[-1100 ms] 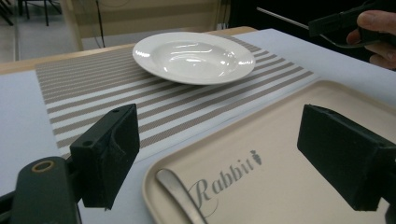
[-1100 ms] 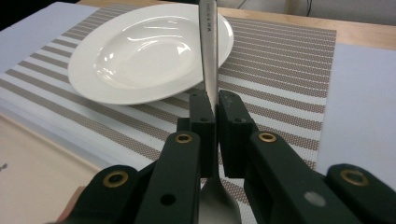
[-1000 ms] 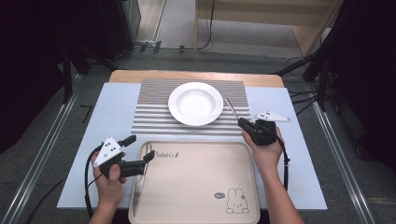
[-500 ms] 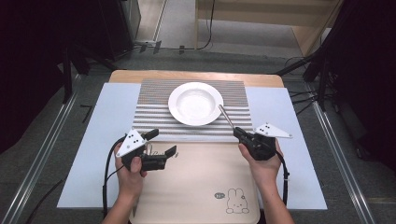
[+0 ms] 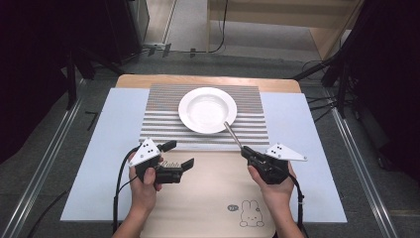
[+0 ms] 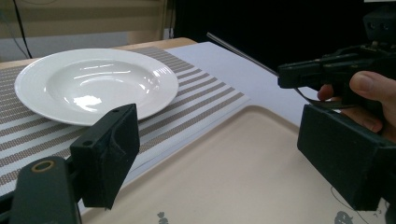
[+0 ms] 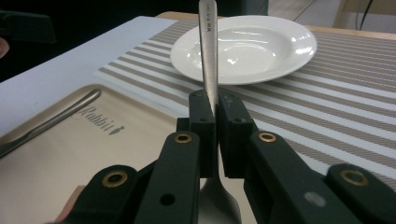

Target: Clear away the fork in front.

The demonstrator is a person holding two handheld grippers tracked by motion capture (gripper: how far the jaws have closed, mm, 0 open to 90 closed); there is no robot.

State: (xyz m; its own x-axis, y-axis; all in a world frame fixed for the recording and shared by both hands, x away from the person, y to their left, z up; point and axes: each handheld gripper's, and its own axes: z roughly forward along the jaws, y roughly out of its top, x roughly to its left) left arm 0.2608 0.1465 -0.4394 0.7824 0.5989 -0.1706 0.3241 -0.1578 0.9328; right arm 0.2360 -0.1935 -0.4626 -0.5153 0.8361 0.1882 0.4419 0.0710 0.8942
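Spoon point(image 7: 208, 51): clamped between right gripper point(image 7: 211, 109) fingers, handle projecting beyond them toward plate point(image 5: 207, 110), likely for laying beside it; left gripper point(image 5: 181, 154) fingers spread, empty, over tray point(image 5: 218, 198).

The person's forearms enter from below, one gripper in each hand. The left gripper point(image 5: 179, 154) lies level in the left hand point(image 5: 144, 179), its jaws standing wide apart with nothing between them. The right gripper point(image 5: 246, 151), gripped by the right hand point(image 5: 272, 184), points forward and toward the left gripper, its jaws pressed together on a thin metal handle point(image 7: 208, 51) that juts out beyond them.
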